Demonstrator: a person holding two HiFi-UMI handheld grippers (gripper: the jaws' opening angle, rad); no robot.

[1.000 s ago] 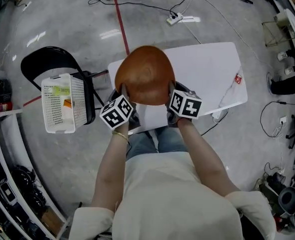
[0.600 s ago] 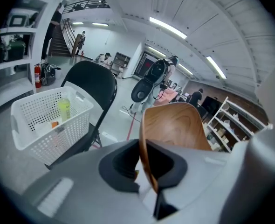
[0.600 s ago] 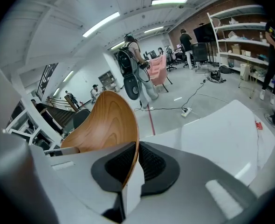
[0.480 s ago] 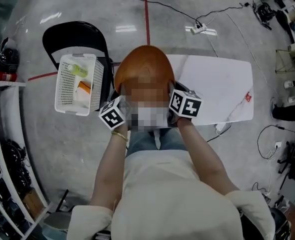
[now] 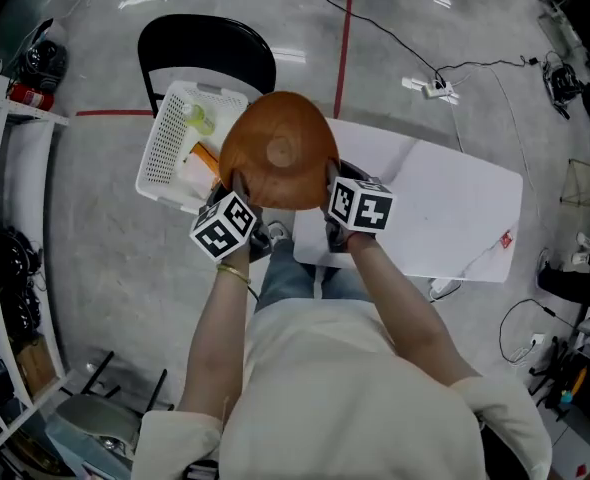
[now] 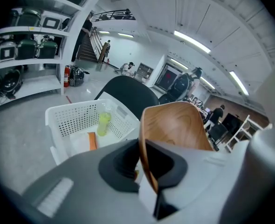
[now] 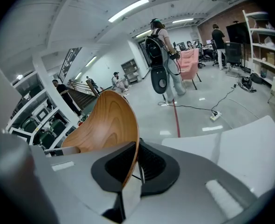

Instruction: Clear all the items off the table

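Person in a pale top, both forearms stretched forward, a gripper in each hand.

Left gripper (image 6: pixel 143 164): jaws nearly together, clamped on the thin rim of the wooden bowl (image 5: pixel 278 151), one dark pad on each face of the wall.

Right gripper (image 7: pixel 131 166): same grip on the opposite side of the rim, pads pressed to the wood.

The bowl hangs in the air between the two grippers, clear of any surface. It is tipped so that its rounded underside, with the ring of its base, faces up toward the person.

From above, the bowl covers the left end of the white table (image 5: pixel 445 208) and overlaps the near right edge of the white basket (image 5: pixel 159 158).

The basket sits on the seat of a black folding chair (image 5: pixel 207 48), just beside the table's left end. Inside it lie a yellow-green bottle (image 5: pixel 197 120) and an orange packet (image 5: pixel 205 156) (what the pale stuff under them is I cannot tell).

A small red tag (image 5: pixel 505 238) lies near the table's right edge.

Beyond the table: grey floor, a red tape line (image 5: pixel 343 43), and a power strip (image 5: pixel 437 89) with trailing cables.
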